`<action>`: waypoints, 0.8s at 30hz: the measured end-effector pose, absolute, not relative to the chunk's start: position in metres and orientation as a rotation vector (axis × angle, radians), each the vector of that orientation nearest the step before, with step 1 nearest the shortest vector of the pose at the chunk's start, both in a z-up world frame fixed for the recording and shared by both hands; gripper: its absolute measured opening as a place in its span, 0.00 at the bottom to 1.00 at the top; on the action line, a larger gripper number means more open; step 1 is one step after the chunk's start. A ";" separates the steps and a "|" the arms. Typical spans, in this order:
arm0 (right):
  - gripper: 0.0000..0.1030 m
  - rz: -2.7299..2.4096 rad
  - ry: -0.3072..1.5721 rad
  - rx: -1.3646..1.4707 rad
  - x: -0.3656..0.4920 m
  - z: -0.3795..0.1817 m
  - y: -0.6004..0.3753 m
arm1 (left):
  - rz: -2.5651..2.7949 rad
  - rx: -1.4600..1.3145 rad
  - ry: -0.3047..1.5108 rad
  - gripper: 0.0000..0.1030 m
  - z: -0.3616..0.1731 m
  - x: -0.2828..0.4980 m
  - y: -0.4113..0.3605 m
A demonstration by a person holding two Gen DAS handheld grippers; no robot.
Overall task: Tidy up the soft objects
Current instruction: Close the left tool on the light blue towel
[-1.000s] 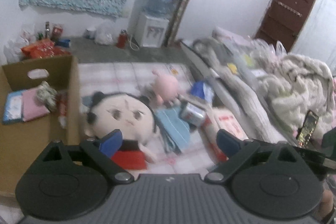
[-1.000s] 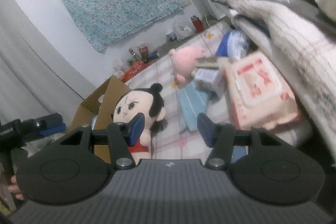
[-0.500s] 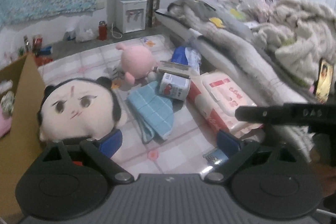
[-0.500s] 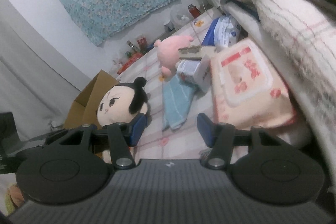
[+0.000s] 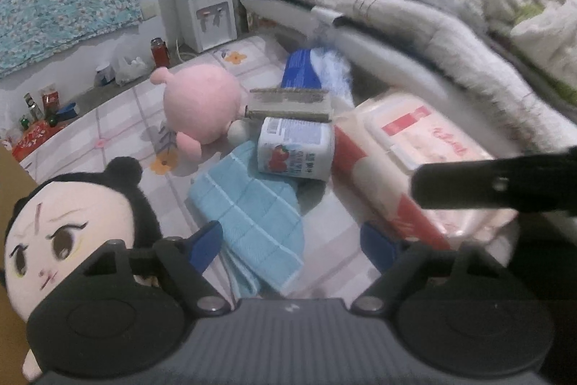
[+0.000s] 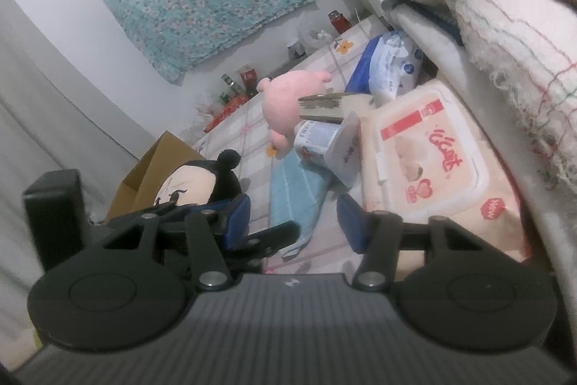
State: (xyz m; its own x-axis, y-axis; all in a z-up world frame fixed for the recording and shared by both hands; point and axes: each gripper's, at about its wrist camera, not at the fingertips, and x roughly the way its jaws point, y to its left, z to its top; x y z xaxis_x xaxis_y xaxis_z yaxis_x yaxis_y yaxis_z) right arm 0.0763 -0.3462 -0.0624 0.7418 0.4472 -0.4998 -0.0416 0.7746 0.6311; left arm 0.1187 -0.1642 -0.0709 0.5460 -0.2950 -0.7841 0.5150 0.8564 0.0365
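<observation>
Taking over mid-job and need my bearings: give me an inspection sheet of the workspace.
Surface: checked floor mat, crowded.
Job's things: black-haired doll beside cardboard box; pink plush; blue towel, flat.
Clutter: wipes pack, carton, blue packet.
Grippers: left hand-held gripper closing above the towel, nothing pinched; right hand-held gripper open, empty.
Cables: nothing seen.
Surroundings: blankets, water dispenser.

Two plush toys (image 5: 198, 104), one towel (image 5: 252, 215)
</observation>
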 end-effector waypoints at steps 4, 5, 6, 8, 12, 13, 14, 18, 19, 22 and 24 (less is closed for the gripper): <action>0.51 0.289 0.694 0.656 0.083 -0.070 -0.350 | -0.457 0.307 0.906 0.72 -0.089 0.138 -0.175; 0.51 0.290 0.695 0.659 0.084 -0.071 -0.351 | -0.447 0.307 0.922 0.72 -0.093 0.142 -0.176; 0.51 0.291 0.694 0.660 0.084 -0.072 -0.351 | -0.438 0.305 0.938 0.72 -0.097 0.146 -0.177; 0.52 0.297 0.688 0.661 0.084 -0.072 -0.351 | -0.416 0.293 0.967 0.72 -0.103 0.153 -0.177; 0.52 0.312 0.673 0.669 0.082 -0.073 -0.353 | -0.368 0.266 1.031 0.72 -0.115 0.163 -0.175; 0.52 0.318 0.671 0.672 0.081 -0.074 -0.353 | -0.357 0.263 1.044 0.71 -0.117 0.164 -0.175; 0.52 0.322 0.670 0.674 0.080 -0.074 -0.355 | -0.345 0.259 1.057 0.70 -0.120 0.165 -0.175; 0.52 0.332 0.670 0.687 0.074 -0.075 -0.361 | -0.311 0.223 1.065 0.58 -0.122 0.167 -0.173; 0.52 0.334 0.670 0.690 0.073 -0.075 -0.363 | -0.298 0.216 1.063 0.52 -0.121 0.167 -0.173; 0.52 0.341 0.669 0.697 0.067 -0.074 -0.365 | -0.274 0.189 1.061 0.28 -0.120 0.168 -0.169; 0.52 0.347 0.668 0.697 0.064 -0.071 -0.367 | -0.264 0.175 1.061 0.21 -0.118 0.169 -0.168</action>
